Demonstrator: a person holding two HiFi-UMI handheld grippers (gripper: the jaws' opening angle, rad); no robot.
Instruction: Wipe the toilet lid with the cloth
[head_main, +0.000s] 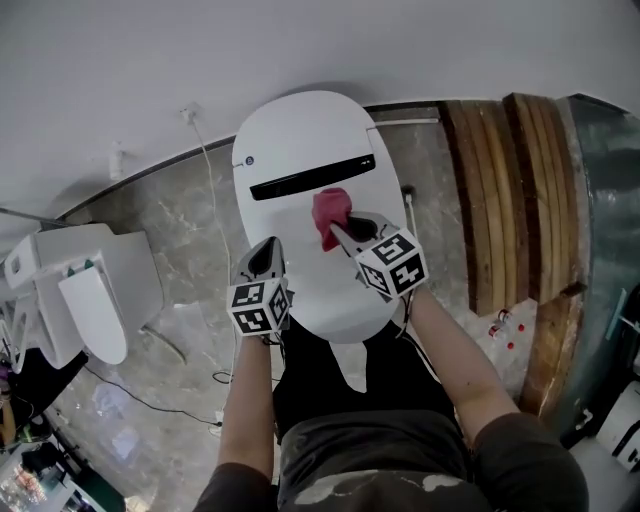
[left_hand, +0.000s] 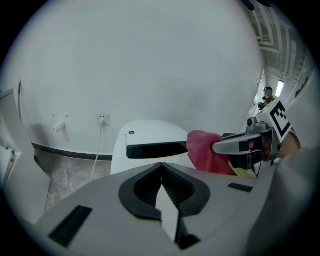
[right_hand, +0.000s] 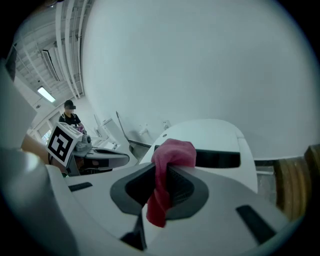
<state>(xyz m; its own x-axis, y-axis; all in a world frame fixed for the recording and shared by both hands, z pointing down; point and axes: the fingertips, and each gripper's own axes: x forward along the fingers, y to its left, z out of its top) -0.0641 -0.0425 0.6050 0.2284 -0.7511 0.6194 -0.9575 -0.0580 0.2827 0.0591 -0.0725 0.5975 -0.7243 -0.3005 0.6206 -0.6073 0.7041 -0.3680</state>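
Note:
A white toilet stands below me with its lid (head_main: 312, 275) down. A red cloth (head_main: 329, 212) hangs bunched over the lid, just below the black slot at the back. My right gripper (head_main: 340, 231) is shut on the cloth (right_hand: 168, 159), which droops out from between its jaws. My left gripper (head_main: 267, 250) hovers over the lid's left side, shut with nothing in it (left_hand: 161, 169). In the left gripper view the cloth (left_hand: 204, 151) and the right gripper (left_hand: 240, 145) show to the right. The right gripper view shows the left gripper (right_hand: 97, 159) at its left.
A second white toilet (head_main: 92, 290) stands to the left on the marble floor. Wooden boards (head_main: 500, 190) lean at the right. A wall socket (head_main: 188, 113) with a white cable hangs behind the toilet. A person (right_hand: 70, 117) stands far off.

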